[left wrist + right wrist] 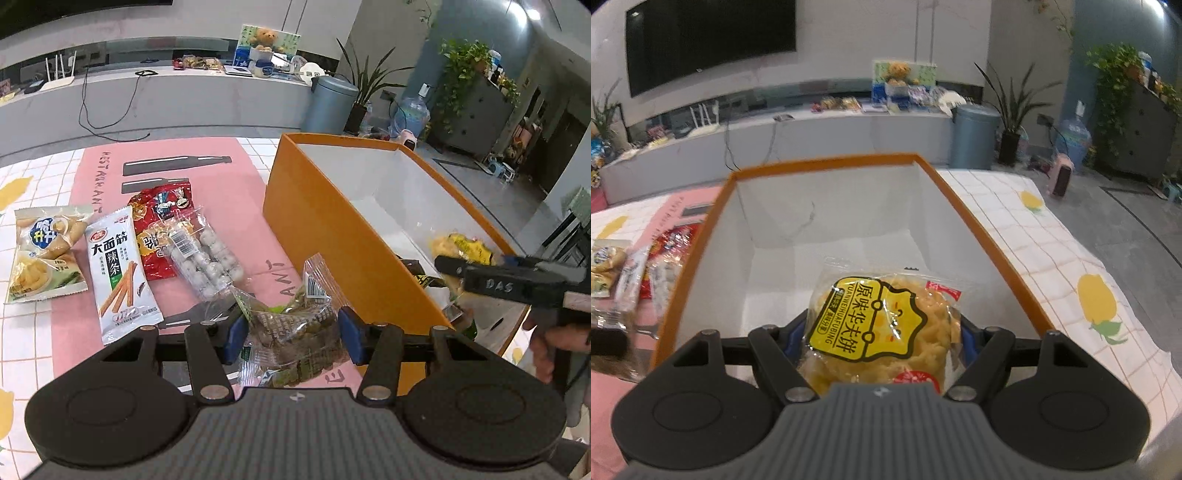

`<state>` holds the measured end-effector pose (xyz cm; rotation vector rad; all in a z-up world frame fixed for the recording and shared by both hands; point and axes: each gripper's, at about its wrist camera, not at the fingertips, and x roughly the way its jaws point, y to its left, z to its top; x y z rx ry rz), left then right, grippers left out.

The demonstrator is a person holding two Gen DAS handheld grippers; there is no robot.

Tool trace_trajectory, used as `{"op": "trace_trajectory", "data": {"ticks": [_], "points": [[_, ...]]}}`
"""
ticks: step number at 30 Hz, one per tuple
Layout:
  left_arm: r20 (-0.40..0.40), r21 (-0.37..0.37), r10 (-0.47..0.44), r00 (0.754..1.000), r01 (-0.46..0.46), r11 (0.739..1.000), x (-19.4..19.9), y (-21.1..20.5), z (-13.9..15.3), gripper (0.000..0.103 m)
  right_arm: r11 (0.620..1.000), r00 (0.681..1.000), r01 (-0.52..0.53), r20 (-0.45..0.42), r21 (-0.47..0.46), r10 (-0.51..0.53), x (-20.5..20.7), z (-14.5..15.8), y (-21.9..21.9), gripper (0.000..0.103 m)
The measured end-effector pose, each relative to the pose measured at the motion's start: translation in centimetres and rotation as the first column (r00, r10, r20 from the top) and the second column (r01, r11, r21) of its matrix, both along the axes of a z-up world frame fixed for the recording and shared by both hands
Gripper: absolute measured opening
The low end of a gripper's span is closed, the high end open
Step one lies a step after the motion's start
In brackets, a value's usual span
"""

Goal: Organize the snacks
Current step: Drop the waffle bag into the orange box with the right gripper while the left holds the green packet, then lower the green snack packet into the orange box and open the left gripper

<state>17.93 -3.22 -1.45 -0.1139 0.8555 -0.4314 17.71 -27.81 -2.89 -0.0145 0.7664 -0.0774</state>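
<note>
My left gripper (pixel 293 332) is shut on a clear packet of green-brown snacks (pixel 295 314), lifted a little above the pink mat, just left of the orange box (pixel 332 236). On the mat lie a clear packet of white balls (pixel 207 258), a red packet (pixel 155 218), a white spicy-strip packet (pixel 118 273) and a pale chip packet (pixel 44 254). My right gripper (pixel 882 338) is shut on a yellow-labelled waffle cake packet (pixel 879 317), held over the near end of the box (pixel 827 162). In the left wrist view that packet (pixel 461 245) hangs above a dark packet (pixel 421 275) inside the box.
The pink mat (pixel 240 206) lies on a white tiled cloth with lemon prints (pixel 1097 299). The table's edge runs close behind and to the right of the box. A person's hand (pixel 554 343) grips the right tool's handle. The far half of the box floor (pixel 849 243) is bare white.
</note>
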Motion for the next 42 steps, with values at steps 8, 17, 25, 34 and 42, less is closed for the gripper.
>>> {"op": "trace_trajectory", "data": {"ticks": [8,17,25,34,42], "points": [[-0.020,-0.027,0.004,1.000,-0.004,1.000,0.1,0.4,-0.3,0.059,0.999,0.999,0.031,-0.027,-0.022,-0.031,0.9,-0.4,-0.5,0.075],[-0.019,-0.036,0.011,1.000,-0.012,0.999,-0.1,0.6,0.1,0.058,0.999,0.999,0.050,0.016,0.010,-0.050,-0.4,0.4,-0.6,0.096],[0.035,-0.064,0.030,0.999,-0.028,0.998,-2.8,0.8,3.0,0.058,0.960,0.980,0.140,0.101,0.241,-0.169,-2.8,2.2,-1.9,0.100],[0.130,-0.041,0.046,0.990,-0.041,0.998,-4.2,-2.1,8.6,0.057,0.963,0.964,0.102,0.213,0.249,-0.158,-4.8,5.3,-3.2,0.100],[0.107,-0.053,-0.003,0.994,0.008,0.999,-0.5,-8.8,9.6,0.056,0.956,0.946,0.154,0.243,0.249,-0.216,-6.2,6.5,-5.5,0.100]]}}
